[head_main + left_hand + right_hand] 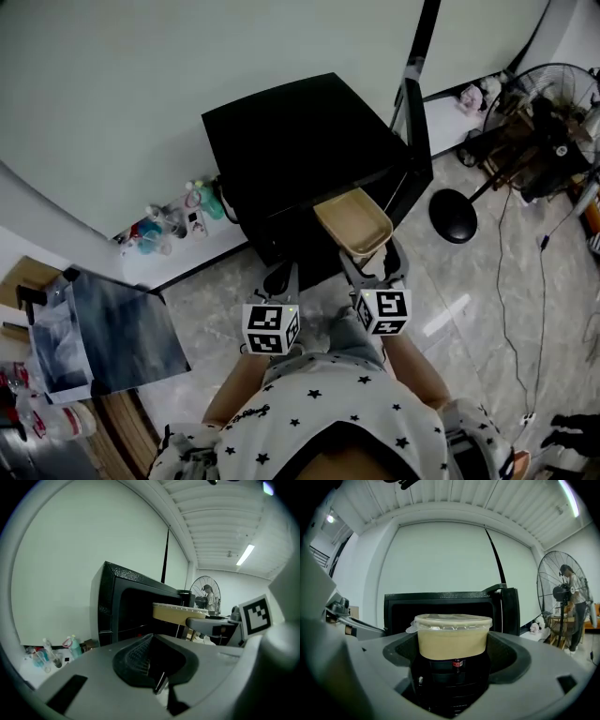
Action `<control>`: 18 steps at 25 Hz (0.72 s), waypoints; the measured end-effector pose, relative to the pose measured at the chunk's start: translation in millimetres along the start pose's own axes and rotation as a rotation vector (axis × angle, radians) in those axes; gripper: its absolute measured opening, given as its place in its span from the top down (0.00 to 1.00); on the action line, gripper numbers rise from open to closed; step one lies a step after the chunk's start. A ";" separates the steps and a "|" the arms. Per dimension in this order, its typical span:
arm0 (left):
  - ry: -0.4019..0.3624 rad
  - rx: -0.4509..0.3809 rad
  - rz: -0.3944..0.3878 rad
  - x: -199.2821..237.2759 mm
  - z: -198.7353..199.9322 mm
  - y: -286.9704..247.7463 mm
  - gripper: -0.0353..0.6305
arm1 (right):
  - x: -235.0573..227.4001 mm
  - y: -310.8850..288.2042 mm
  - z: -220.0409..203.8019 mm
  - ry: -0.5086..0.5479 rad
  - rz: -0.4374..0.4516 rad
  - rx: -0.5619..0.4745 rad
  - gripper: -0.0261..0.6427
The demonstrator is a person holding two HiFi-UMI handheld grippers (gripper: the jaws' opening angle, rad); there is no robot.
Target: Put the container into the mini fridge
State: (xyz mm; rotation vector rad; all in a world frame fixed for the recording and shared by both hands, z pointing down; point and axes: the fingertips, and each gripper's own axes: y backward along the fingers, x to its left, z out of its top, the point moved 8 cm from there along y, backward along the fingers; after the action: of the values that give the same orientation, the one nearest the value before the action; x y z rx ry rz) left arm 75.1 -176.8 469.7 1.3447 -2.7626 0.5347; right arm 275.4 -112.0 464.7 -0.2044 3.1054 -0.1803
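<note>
The right gripper [367,265] has its fingers clamped on the tan lidded container [453,637], just in front of the open mini fridge [300,150] — the left gripper [279,279], fingers closed and empty, hangs beside it.

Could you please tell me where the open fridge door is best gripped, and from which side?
The door stands swung open at the mini fridge's right, a thin upright slab; I would pinch its free vertical edge, coming from the front.
</note>
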 end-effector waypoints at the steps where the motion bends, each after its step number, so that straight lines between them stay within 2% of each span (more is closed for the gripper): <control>1: 0.005 -0.003 0.014 0.8 -0.2 -1.5 0.93 | -1.1 -5.5 -0.8 0.002 0.014 0.001 0.29; 8: 0.044 -0.016 0.115 8.5 -0.9 -1.4 0.93 | -3.1 -36.6 -6.1 0.022 0.099 0.020 0.29; 18: 0.065 -0.021 0.222 17.4 -2.3 10.4 0.93 | -1.0 -71.1 -16.7 0.043 0.175 0.049 0.29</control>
State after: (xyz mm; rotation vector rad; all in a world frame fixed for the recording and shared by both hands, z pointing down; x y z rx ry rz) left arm 55.9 -183.3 471.8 1.0033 -2.8714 0.5451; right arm 285.0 -179.9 489.6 0.0738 3.1353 -0.2595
